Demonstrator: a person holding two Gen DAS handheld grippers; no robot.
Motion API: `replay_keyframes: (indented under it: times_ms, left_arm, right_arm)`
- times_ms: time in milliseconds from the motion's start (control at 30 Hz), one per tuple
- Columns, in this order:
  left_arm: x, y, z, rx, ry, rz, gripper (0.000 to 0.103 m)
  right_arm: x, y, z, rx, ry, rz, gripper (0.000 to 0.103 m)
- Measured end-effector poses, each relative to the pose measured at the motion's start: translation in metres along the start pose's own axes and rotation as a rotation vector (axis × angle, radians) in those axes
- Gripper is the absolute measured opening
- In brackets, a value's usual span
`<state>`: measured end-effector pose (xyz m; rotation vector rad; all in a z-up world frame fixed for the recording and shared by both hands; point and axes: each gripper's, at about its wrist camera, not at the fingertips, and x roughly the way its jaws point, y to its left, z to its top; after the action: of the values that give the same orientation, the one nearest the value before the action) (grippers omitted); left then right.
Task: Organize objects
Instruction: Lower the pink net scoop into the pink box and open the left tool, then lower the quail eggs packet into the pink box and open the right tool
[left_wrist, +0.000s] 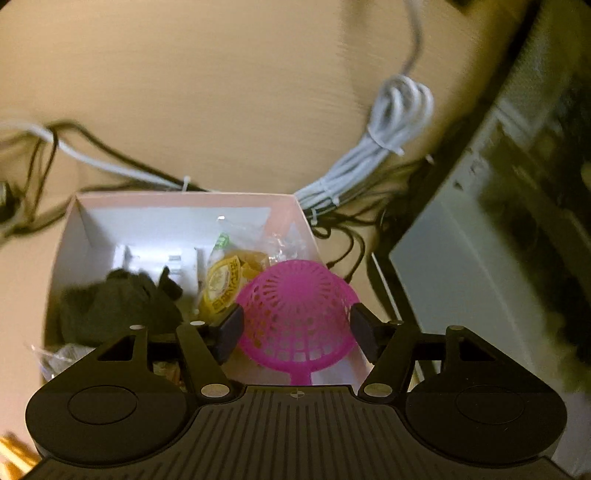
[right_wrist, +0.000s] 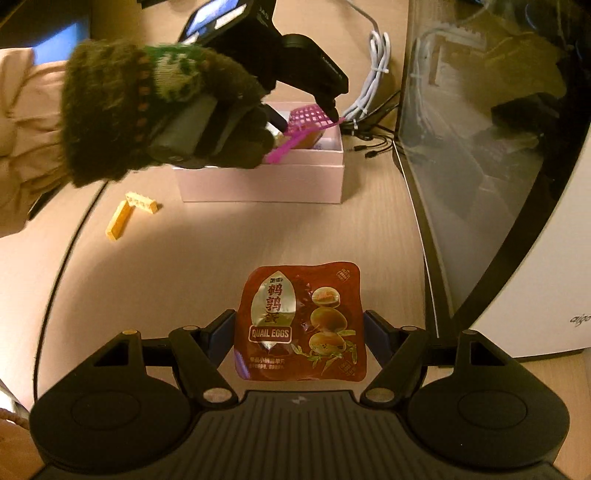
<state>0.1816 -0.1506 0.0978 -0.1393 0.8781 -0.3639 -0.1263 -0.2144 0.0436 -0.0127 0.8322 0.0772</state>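
Note:
My left gripper (left_wrist: 296, 329) is shut on a pink plastic strainer (left_wrist: 295, 314) and holds it over the right side of an open pink box (left_wrist: 184, 197). The box holds a yellow snack packet (left_wrist: 221, 284), a dark cloth item (left_wrist: 118, 306) and clear wrappers. In the right wrist view the left gripper (right_wrist: 306, 116) and the strainer (right_wrist: 306, 118) hang above the box (right_wrist: 258, 181), held by a gloved hand (right_wrist: 147, 110). My right gripper (right_wrist: 299, 334) is open, its fingers on either side of a red quail eggs packet (right_wrist: 301, 321) lying on the table.
Two yellow toy bricks (right_wrist: 129, 210) lie on the table left of the box. A bundle of white cable (right_wrist: 373, 85) and black cables (right_wrist: 373, 140) lie behind the box. A curved monitor (right_wrist: 480, 147) stands along the right side. The table's edge curves at the left.

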Motion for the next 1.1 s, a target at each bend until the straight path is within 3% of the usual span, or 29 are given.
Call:
replay_keyframes:
  times_ms: [67,133,233,333,500,600,700,833,967,1033,1100]
  left_arm:
    - [-0.010,-0.003,0.001,0.057,-0.029,-0.008,0.064]
    - [-0.026,-0.004,0.007,0.100,-0.116,0.001,0.063]
    - [-0.050,0.015,0.018,0.040,-0.236,-0.009,0.063]
    - [-0.049,0.038,0.028,-0.073,-0.131,-0.096,0.063]
    - [-0.035,0.026,0.007,0.033,0.015,-0.116,0.063]
    - [-0.014,0.009,0.000,0.109,0.062,-0.052,0.063]
    - [0.007,0.010,0.003,0.108,0.051,-0.005,0.071]
    - [0.014,0.025,0.017,0.058,0.000,0.101,0.065]
    - [0.014,0.036,0.016,0.002,0.094,0.038,0.064]
    - [-0.004,0.038,0.007,-0.004,0.085,0.013,0.064]
    - [-0.035,0.051,0.000,-0.062,0.015,-0.050,0.064]
  right_arm:
    - [0.001,-0.001,0.002,-0.008,-0.002,-0.004,0.073]
    - [0.003,-0.001,0.007,-0.015,-0.014,-0.005,0.073]
    - [0.006,0.004,0.015,-0.029,-0.033,-0.006,0.073]
    - [0.010,0.010,0.021,-0.048,-0.041,0.007,0.073]
    - [0.019,0.015,0.021,-0.049,-0.008,0.040,0.073]
    - [0.016,0.019,0.017,-0.078,-0.014,0.034,0.073]
    - [0.013,0.018,0.015,-0.053,-0.009,0.034,0.073]
    - [0.010,0.014,0.012,-0.034,-0.012,0.022,0.073]
    - [0.012,0.005,0.009,-0.008,-0.008,0.014,0.073]
    - [0.015,0.002,0.010,0.004,-0.011,0.009,0.073]
    - [0.016,0.003,0.017,0.006,-0.032,-0.007,0.073]
